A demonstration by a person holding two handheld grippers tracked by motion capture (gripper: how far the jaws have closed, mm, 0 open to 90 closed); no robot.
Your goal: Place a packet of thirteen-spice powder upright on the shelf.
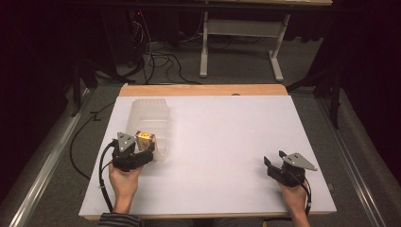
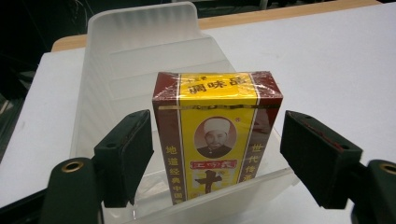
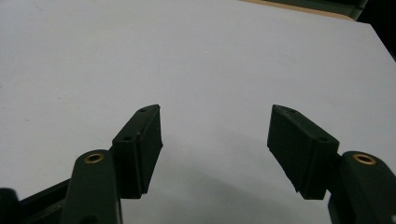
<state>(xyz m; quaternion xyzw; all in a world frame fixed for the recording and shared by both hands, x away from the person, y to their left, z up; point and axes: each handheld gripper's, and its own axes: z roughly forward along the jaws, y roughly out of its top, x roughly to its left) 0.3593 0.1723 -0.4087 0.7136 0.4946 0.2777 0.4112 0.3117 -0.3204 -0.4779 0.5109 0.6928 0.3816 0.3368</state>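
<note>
The left gripper [image 2: 217,154] has its jaws spread either side of the yellow-and-maroon box [image 2: 217,135], upright at the near end of the clear plastic bin [image 2: 140,42] with its base hidden, while the right gripper [image 3: 217,149] gapes empty over the white table [image 3: 210,56].

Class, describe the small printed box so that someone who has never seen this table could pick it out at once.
Start at the white table and find the clear plastic bin on its left side. At the bin's near end, between the open jaws of the left tool, stands the box, upright. Its yellow and dark red print, with a portrait on the front, sets it apart.
</note>
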